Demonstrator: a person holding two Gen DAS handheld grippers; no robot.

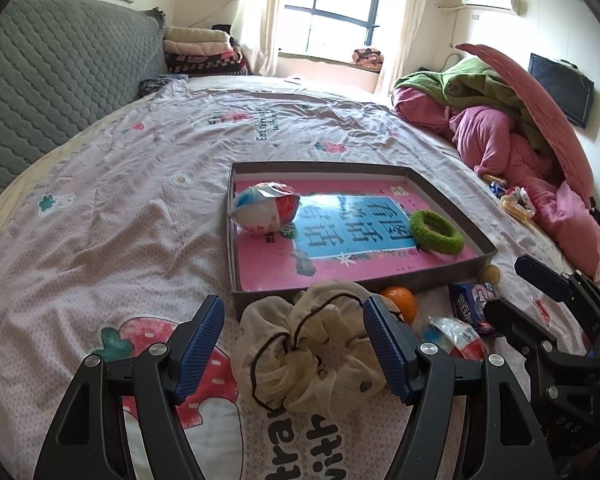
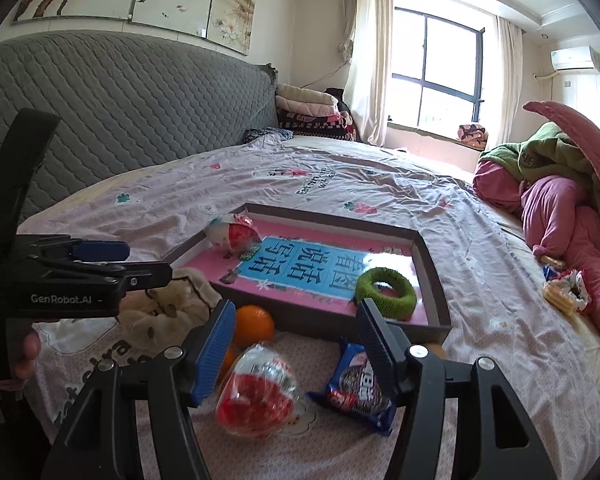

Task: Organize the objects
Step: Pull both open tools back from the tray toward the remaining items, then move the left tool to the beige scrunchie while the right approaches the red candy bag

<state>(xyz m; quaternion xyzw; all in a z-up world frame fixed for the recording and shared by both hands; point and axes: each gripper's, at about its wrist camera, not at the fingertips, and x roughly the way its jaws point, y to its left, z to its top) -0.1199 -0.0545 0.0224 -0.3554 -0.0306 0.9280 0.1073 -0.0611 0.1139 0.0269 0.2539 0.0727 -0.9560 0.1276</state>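
A: What's the tray (image 1: 452,196) look like?
B: Shallow, brown cardboard walls, pink liner w/ a blue panel of big characters. Sits mid-bed on the pale pink printed sheet (image 1: 100,208).
A: What's in it?
B: 2 things: one red-white-blue wrapped snack ball (image 1: 265,209) in the far left corner, one green fuzzy ring (image 1: 436,232) at the near right side.
A: Outside it?
B: Near the front wall: one beige scrunchie (image 1: 300,344) w/ a thin black cord looped over it, touching the tray's front edge. One orange (image 2: 254,325) just beside the wall; a 2nd orange-ish bit shows under it, can't tell what. One clear-wrapped red snack (image 2: 256,394), one blue cookie packet (image 2: 358,388). So 2 wrapped snack balls in all, 1 in, 1 out.
A: Left gripper (image 1: 294,354)?
B: Jaws wide, blue pads either side of the scrunchie, right-hand pad about at its edge, left-hand pad clear of it. Not clamped.
A: Right gripper (image 2: 296,344)?
B: Jaws parted, medium-wide, nothing gripped; wrapped red snack and cookie packet lie on the sheet beneath and between the fingers.
A: Anything else?
B: Pink-green bedding heap (image 1: 500,120) on the bed's right, a few more wrappers (image 2: 564,288) beside it, well apart from the tray.
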